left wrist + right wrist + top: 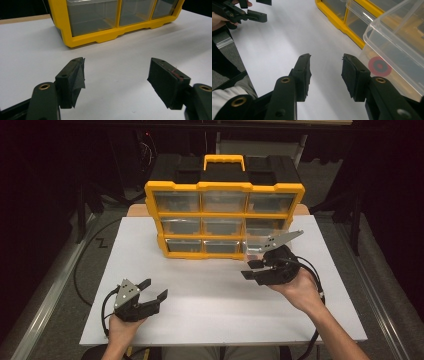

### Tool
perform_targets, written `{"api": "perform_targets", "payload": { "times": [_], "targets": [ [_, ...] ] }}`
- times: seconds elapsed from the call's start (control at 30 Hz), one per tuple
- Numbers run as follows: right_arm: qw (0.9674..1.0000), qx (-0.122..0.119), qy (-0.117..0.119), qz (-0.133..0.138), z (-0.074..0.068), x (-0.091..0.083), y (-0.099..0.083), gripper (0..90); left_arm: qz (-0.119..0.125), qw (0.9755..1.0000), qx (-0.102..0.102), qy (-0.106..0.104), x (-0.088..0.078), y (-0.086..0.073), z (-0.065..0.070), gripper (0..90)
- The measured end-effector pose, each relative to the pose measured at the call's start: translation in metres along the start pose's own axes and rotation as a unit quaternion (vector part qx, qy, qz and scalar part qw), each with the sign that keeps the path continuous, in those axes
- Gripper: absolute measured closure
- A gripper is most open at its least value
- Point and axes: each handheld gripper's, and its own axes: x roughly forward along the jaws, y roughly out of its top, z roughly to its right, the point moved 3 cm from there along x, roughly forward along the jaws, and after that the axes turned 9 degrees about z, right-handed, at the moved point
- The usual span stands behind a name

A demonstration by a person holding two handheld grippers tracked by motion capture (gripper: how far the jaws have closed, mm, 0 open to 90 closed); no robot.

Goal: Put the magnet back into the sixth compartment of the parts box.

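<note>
Dim room, dark surroundings. White tabletop [210, 305], brightly lit, on wooden board [137, 210] showing at far edge. Grey carpeted floor [65, 320] either side. Metal rail [45, 305] along left. Black cable [82, 265] looping over floor.

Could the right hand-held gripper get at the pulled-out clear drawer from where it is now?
Probably yes. The right hand-held gripper is open and holds nothing, and the clear drawer juts out of the yellow organizer just beside its jaws, with nothing between them.
</note>
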Motion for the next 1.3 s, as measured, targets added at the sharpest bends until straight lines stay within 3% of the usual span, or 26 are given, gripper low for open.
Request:
{"api": "perform_targets", "payload": {
  "times": [0.5, 1.3],
  "targets": [
    [0.9999, 0.011, -0.003, -0.003, 0.006, 0.003, -0.017, 60.1, 0.003, 1.0000, -0.001, 0.000, -0.001, 0.000, -0.001, 29.4],
    [0.9991, 0.032, -0.018, 0.022, 0.015, -0.004, -0.040, 59.2, 0.003, 1.0000, -0.001, 0.002, -0.001, 0.000, -0.001, 29.4]
  ]
}}
